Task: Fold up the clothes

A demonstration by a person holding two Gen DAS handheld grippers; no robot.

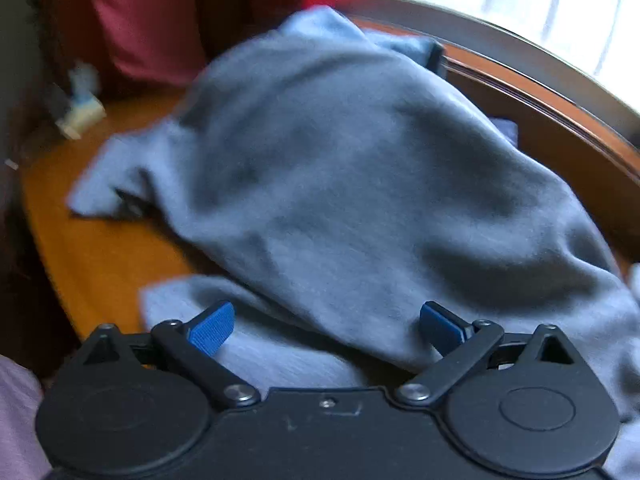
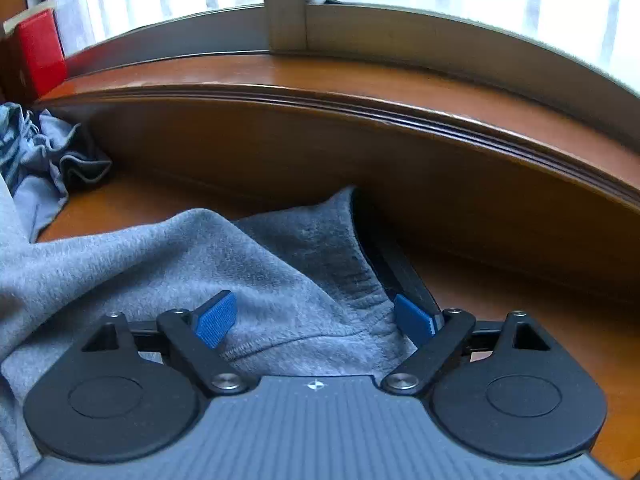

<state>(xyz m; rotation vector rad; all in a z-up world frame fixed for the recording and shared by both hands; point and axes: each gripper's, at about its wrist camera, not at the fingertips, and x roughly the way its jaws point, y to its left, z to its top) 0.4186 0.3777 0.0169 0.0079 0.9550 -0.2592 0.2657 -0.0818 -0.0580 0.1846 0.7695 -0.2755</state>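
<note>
Both grippers, L (image 1: 326,326) & R (image 2: 316,316), jaws spread over grey sweatshirt (image 1: 340,168).

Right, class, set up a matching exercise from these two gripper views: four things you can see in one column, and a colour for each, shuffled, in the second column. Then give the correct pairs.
Things:
1. sweatshirt
2. finger pads
3. box on the window ledge
4. table

Colours:
A. red
B. orange-brown
C. grey
D. bright blue

Pairs: 1-C, 2-D, 3-A, 4-B.

Both the left gripper and the right gripper are open, with sweatshirt fabric lying between the pads.
</note>
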